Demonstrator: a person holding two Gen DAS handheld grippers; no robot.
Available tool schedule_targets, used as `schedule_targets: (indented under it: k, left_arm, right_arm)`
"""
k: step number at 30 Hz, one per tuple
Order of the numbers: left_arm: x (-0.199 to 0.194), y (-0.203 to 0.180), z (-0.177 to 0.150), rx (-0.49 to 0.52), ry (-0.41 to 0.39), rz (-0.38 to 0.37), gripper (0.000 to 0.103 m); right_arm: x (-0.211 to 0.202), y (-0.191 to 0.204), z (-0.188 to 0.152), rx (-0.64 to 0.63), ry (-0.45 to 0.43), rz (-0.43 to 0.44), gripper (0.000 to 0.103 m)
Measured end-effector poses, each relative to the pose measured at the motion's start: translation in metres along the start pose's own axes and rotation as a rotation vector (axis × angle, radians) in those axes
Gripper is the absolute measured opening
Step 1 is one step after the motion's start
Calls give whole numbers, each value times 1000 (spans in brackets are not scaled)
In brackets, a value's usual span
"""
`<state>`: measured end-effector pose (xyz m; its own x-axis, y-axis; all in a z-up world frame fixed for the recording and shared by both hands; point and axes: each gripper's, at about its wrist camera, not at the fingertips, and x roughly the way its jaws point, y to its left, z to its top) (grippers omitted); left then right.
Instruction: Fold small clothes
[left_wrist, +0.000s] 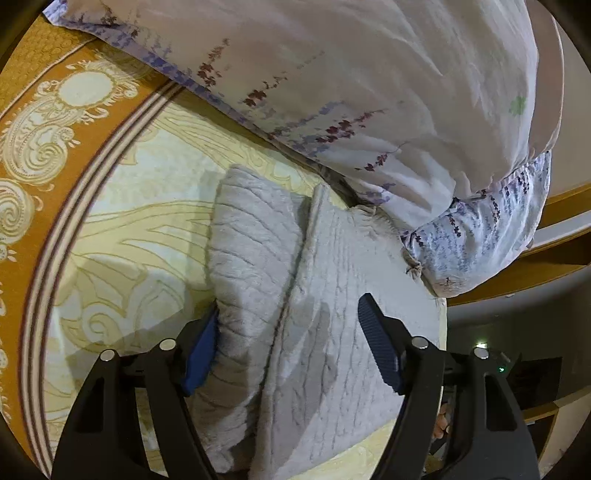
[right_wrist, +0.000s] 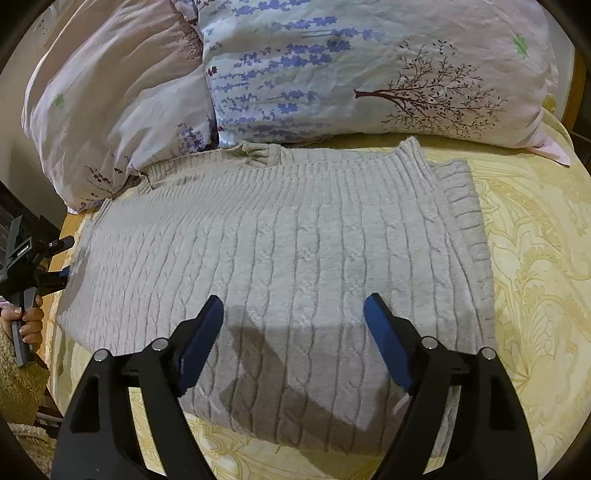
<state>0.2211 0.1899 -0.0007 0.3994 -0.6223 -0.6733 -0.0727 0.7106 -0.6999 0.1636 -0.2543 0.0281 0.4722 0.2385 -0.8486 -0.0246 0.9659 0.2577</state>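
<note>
Black two-finger tongs with blue pads, the right gripper (right_wrist: 293, 332), hang spread wide above the near part of the grey cable-knit sweater (right_wrist: 280, 243), nothing between the pads. On the left gripper (left_wrist: 291, 343), also parted, one blue pad touches a raised fold of that sweater while the other stands clear. Spread flat, the sweater lies on a cream and gold patterned bedspread (right_wrist: 535, 258), its neck end against floral-print pillows (right_wrist: 369, 74). A hand (right_wrist: 27, 319) grips the left handle.
</note>
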Motion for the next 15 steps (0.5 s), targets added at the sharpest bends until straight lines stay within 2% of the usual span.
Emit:
schedule_targets:
  k: [2, 9, 15]
  left_arm:
    - [6, -4, -1, 2, 12, -2, 61]
    - [15, -17, -3, 11, 10, -10, 33]
    - [12, -24, -2, -4, -19, -36, 26]
  right_arm:
    - [1, 0, 0, 0, 0, 2, 80]
    - [3, 0, 1, -1, 0, 7, 80]
    - [3, 0, 1, 1, -4, 11, 80]
